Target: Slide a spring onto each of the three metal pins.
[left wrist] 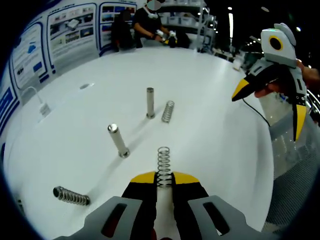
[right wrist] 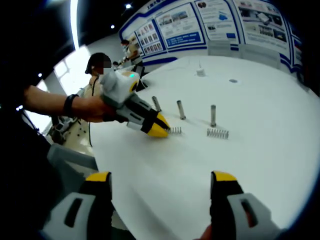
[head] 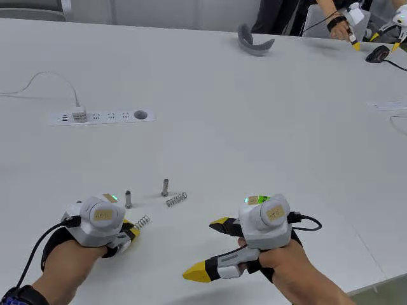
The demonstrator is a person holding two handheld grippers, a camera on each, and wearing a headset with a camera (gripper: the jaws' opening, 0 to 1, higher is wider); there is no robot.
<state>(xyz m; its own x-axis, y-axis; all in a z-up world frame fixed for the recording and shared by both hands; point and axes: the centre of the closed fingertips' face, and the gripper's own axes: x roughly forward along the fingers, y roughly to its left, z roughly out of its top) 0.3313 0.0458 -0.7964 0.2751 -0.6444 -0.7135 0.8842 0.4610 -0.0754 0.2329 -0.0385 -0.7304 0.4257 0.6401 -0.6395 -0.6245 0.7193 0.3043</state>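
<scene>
My left gripper (head: 132,230) (left wrist: 163,179) is shut on a small spring (head: 142,222) (left wrist: 163,165) that sticks out past its yellow tips, low over the table. Two bare metal pins (head: 128,199) (head: 165,187) (left wrist: 118,141) (left wrist: 150,102) stand upright just beyond it. Another spring (head: 176,199) (left wrist: 168,111) (right wrist: 217,133) lies flat beside the farther pin. A coiled piece (left wrist: 71,196) at the lower left looks like a third pin with a spring on it. My right gripper (head: 206,248) (right wrist: 161,180) is open and holds nothing, to the right of the pins.
A white power strip (head: 95,117) with a plug and cable lies at the back left. A grey curved piece (head: 254,39) rests at the far edge. Another person's hand with a gripper (head: 346,27) works at the far right, near some papers (head: 388,105).
</scene>
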